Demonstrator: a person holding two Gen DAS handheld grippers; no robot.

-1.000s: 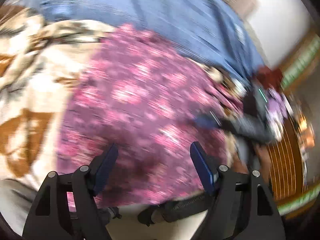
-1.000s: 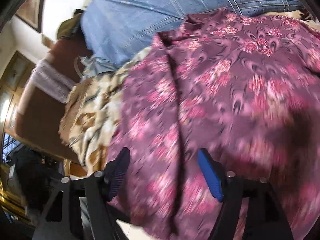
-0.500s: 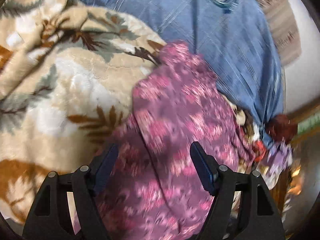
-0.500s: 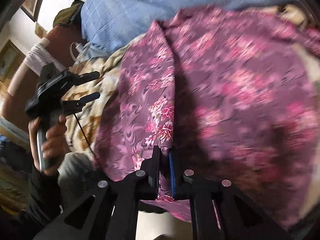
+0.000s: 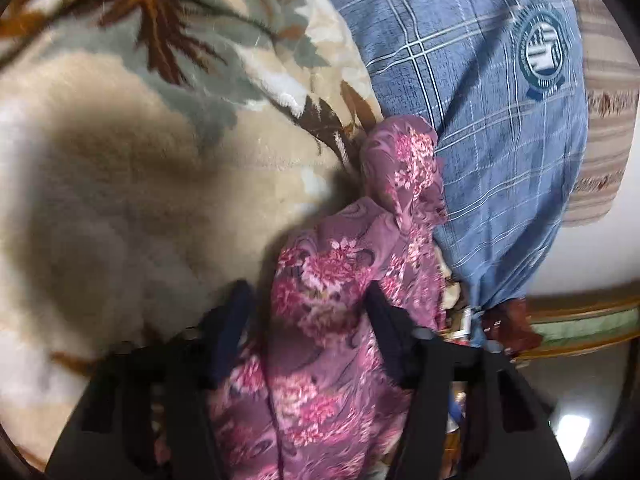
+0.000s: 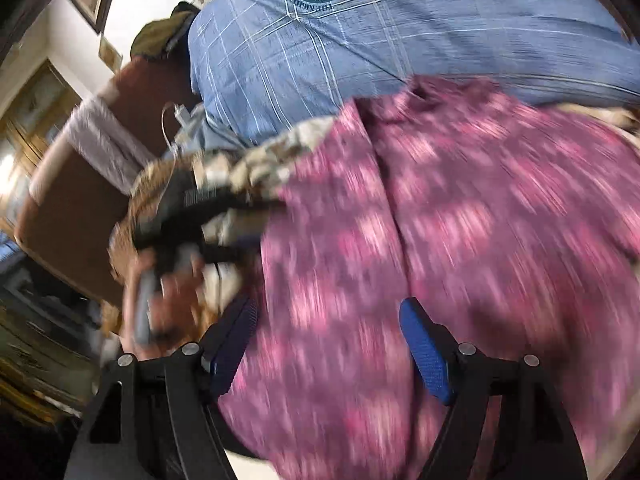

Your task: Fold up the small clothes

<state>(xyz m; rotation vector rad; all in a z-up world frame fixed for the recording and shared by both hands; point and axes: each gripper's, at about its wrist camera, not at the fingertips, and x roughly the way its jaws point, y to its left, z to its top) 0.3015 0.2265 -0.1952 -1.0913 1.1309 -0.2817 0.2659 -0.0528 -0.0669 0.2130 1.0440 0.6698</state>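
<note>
A: Two views. Left wrist first: your left gripper (image 5: 308,316) has just been closing, jaws astride a ridge of the purple floral garment (image 5: 332,320) low in the frame, against the beige blanket (image 5: 120,184). Whether the pads bite, I cannot tell.

B: And the right wrist?

A: Blurred. Your right gripper (image 6: 328,340) has just opened, jaws apart over cloth filling centre and right. Catch one layer only.
</note>
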